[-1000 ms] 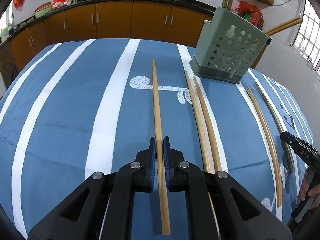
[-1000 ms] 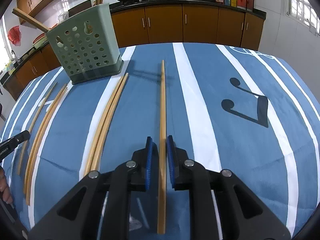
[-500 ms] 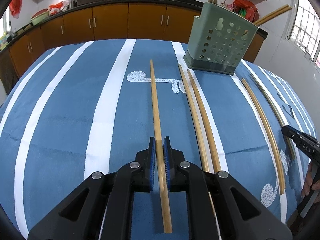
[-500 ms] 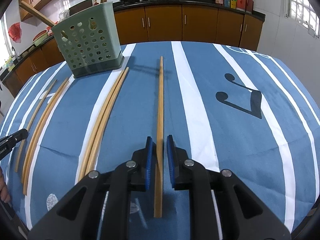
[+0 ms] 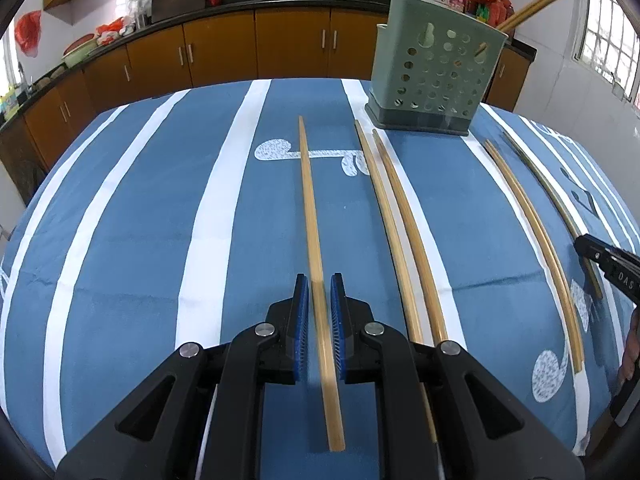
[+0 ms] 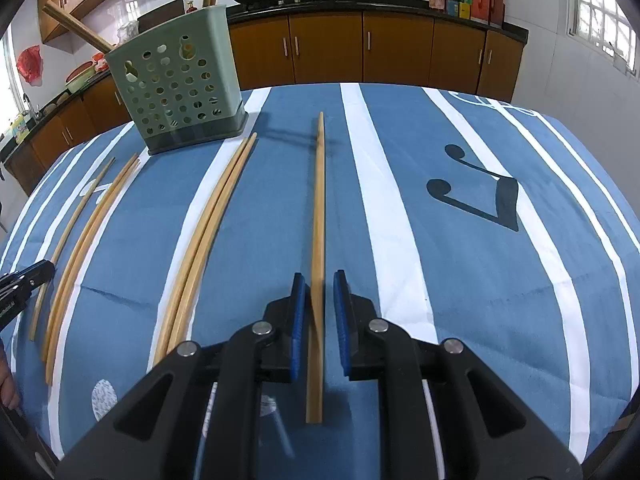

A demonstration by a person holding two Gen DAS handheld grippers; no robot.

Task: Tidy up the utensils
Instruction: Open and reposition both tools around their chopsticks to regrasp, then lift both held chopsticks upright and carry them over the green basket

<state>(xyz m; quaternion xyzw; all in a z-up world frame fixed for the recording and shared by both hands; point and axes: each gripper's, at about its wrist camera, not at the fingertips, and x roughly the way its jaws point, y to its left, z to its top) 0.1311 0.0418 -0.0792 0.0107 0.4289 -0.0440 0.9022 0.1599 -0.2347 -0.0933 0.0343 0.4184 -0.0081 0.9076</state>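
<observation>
A bamboo chopstick point(image 5: 310, 200) lies lengthwise on the blue striped tablecloth and runs between the blue pads of my left gripper point(image 5: 319, 280). A thin gap shows on each side, so the pads do not press on it. My right gripper point(image 6: 318, 278) straddles another chopstick point(image 6: 319, 200), which leans toward the left pad with clear space on its right. A green perforated utensil basket point(image 5: 434, 76) point(image 6: 180, 80) stands at the far side of the table with a few chopsticks sticking out of it.
Two pairs of chopsticks point(image 5: 400, 232) point(image 5: 532, 232) lie between the two grippers, also in the right wrist view point(image 6: 208, 232) point(image 6: 92, 232). Each view shows the other gripper's black tip point(image 5: 600, 260) point(image 6: 28, 280) at its edge. Brown kitchen cabinets point(image 6: 328, 56) line the back wall.
The left pads, pressed on the chopstick a second ago, now stand slightly off it. The right jaws kept their width, and less of its chopstick shows below the pads.
</observation>
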